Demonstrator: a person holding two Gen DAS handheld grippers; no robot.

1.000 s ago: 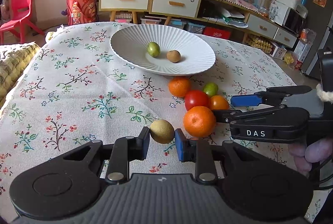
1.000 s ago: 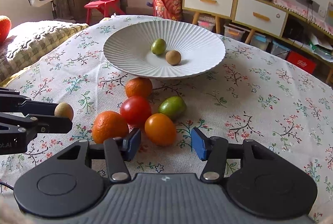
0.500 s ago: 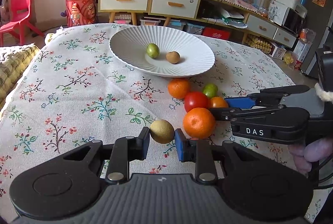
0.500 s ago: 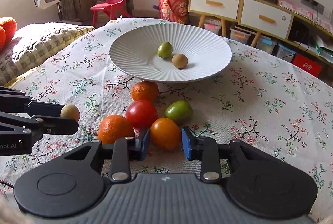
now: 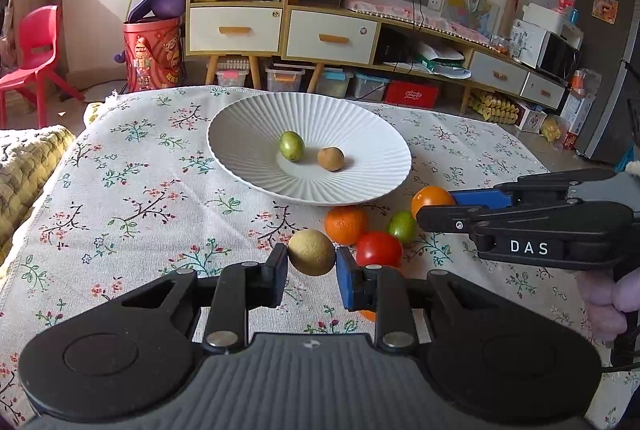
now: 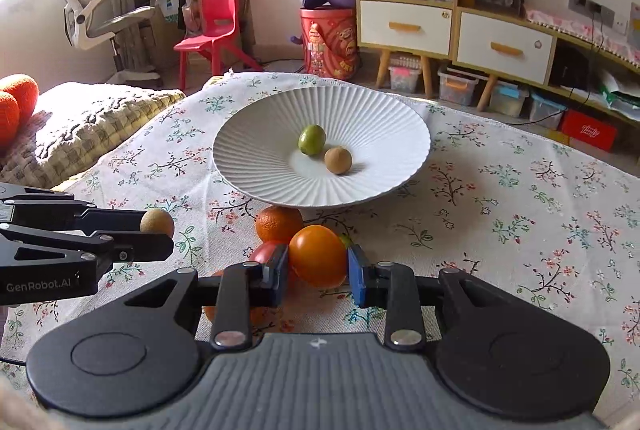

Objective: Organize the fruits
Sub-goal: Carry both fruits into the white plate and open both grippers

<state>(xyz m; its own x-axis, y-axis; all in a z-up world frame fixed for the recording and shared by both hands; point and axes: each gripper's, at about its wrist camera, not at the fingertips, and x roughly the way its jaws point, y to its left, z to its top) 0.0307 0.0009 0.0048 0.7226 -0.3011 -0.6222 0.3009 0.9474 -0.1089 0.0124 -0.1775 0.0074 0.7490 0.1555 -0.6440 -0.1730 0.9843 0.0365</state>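
Observation:
A white ribbed plate (image 5: 240,158) (image 6: 248,166) on the floral tablecloth holds a green fruit (image 5: 291,146) (image 6: 311,139) and a brown fruit (image 5: 331,158) (image 6: 338,160). My left gripper (image 5: 311,266) is shut on a yellowish-brown fruit (image 5: 311,252) (image 6: 157,223), held above the cloth. My right gripper (image 6: 318,268) is shut on an orange tomato (image 6: 318,255) (image 5: 430,197), lifted off the cloth. An orange (image 5: 345,224) (image 6: 279,223), a red tomato (image 5: 378,248) and a green fruit (image 5: 402,226) lie in front of the plate. Another orange is mostly hidden under the fingers.
A cushion (image 6: 88,126) lies off the table's left edge. Beyond the far edge stand a red chair (image 6: 214,26), a red bin (image 6: 330,38) and low cabinets (image 5: 332,38). Bare cloth lies left (image 5: 120,198) and right (image 6: 520,214) of the fruit.
Both grippers rose and moved toward the plate with their fruit. The right gripper closed on the orange tomato and lifted it off the cloth.

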